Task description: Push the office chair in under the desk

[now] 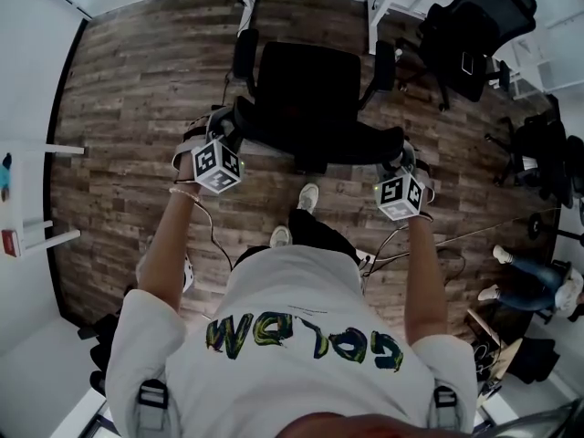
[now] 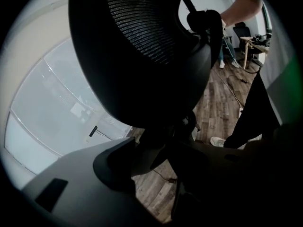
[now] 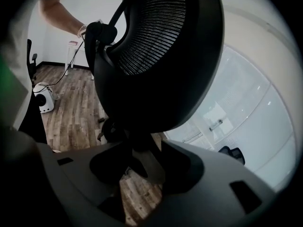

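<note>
A black office chair [image 1: 310, 85] stands on the wood floor with its seat facing the white desk, whose leg [image 1: 372, 21] shows at the top of the head view. I stand behind it. My left gripper [image 1: 222, 128] is shut on the left rim of the mesh backrest [image 2: 142, 46], and my right gripper [image 1: 398, 156] is shut on the right rim [image 3: 161, 51]. In the left gripper view the jaws [image 2: 156, 160] close round the dark rim. The right gripper view shows its jaws [image 3: 142, 160] on the rim likewise. Each gripper view also shows the other gripper at the backrest's far edge.
More black chairs [image 1: 474, 26] stand at the right. A person's legs [image 1: 525, 281] are at the right edge. A white shelf [image 1: 36, 235] is on the left. Cables [image 1: 474, 235] run across the floor behind me. My shoes [image 1: 308, 196] are just behind the chair.
</note>
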The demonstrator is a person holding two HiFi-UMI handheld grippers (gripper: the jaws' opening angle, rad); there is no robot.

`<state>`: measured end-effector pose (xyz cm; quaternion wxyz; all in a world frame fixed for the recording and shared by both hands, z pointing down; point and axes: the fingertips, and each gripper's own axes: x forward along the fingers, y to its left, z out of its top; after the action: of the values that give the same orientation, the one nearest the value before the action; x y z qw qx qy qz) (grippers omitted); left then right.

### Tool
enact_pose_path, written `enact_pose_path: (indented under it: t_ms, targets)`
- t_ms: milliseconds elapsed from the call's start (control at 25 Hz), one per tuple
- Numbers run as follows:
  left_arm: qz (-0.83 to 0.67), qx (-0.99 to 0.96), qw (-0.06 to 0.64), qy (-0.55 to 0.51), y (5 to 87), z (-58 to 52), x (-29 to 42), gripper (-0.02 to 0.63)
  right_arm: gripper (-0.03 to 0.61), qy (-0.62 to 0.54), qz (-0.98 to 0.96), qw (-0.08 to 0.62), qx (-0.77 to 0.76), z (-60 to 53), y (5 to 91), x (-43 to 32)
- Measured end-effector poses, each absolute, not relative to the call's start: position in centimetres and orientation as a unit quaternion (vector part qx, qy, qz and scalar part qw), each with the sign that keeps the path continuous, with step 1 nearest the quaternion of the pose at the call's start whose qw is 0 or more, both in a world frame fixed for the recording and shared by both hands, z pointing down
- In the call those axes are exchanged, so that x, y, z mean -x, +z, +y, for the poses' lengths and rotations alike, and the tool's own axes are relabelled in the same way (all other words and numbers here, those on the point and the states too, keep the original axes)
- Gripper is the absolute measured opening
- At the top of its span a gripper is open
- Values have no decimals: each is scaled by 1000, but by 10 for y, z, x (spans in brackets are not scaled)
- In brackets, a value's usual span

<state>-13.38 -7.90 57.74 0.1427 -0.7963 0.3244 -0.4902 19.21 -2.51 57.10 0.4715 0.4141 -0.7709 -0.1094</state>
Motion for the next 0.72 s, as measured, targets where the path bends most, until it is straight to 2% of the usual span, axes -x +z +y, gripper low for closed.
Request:
enact_pose_path:
  t_ms: [720]
  targets:
    - [334,785,135,-504,579,-167,94,212,196,-119,-780,466,-401,-121,572,-233]
